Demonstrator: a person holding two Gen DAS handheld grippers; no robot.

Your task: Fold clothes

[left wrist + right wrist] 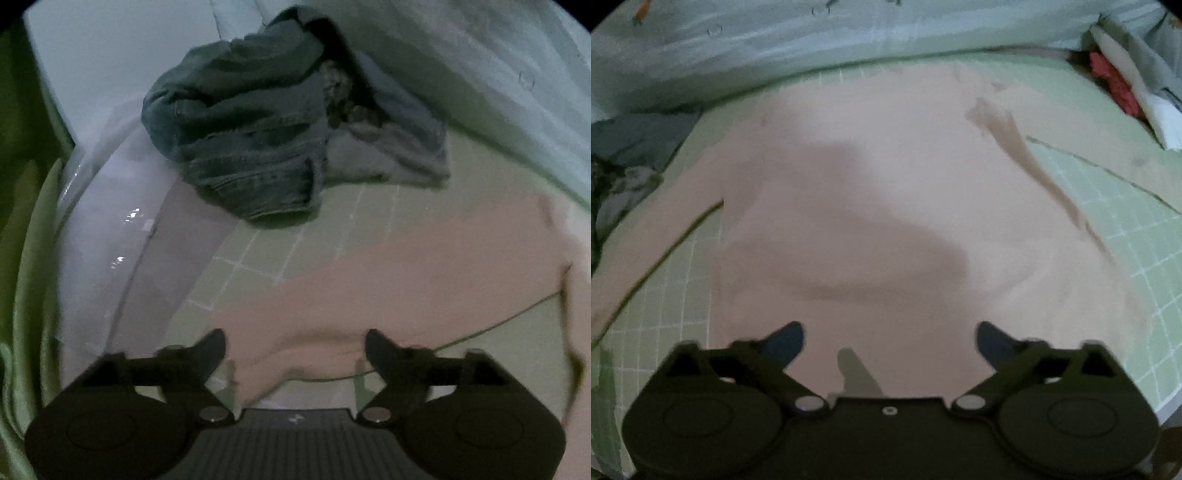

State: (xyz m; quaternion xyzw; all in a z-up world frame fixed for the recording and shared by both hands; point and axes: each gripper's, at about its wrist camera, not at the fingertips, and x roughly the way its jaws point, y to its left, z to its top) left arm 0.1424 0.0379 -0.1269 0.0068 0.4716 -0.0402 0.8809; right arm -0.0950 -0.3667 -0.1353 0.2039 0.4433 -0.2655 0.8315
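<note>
The black two-finger left gripper (295, 345) is being held nearest the lens in the left wrist view, jaws spread wide and nothing being gripped. Directly beneath and ahead of it, the sleeve end of a pale pink long-sleeved garment (406, 280) is being shown lying flat on a light green grid-lined mat (258, 254). A crumpled heap of dark blue denim clothing (251, 140) is being shown beyond the sleeve, resting partly on the mat and against a pale patterned bedcover (480, 74). A glossy lilac surface (110, 229) is being shown at the left edge of the mat.

In the right wrist view, the black two-finger right gripper (890, 339) is being held over the lower body of the pale pink long-sleeved garment (886, 192), jaws likewise spread wide and empty. The garment is being shown spread flat across the mat (1126, 229), one sleeve angled out at each side. A red item (1112, 85) is being shown at the far right, near the bedcover (775, 44); its nature cannot be determined.
</note>
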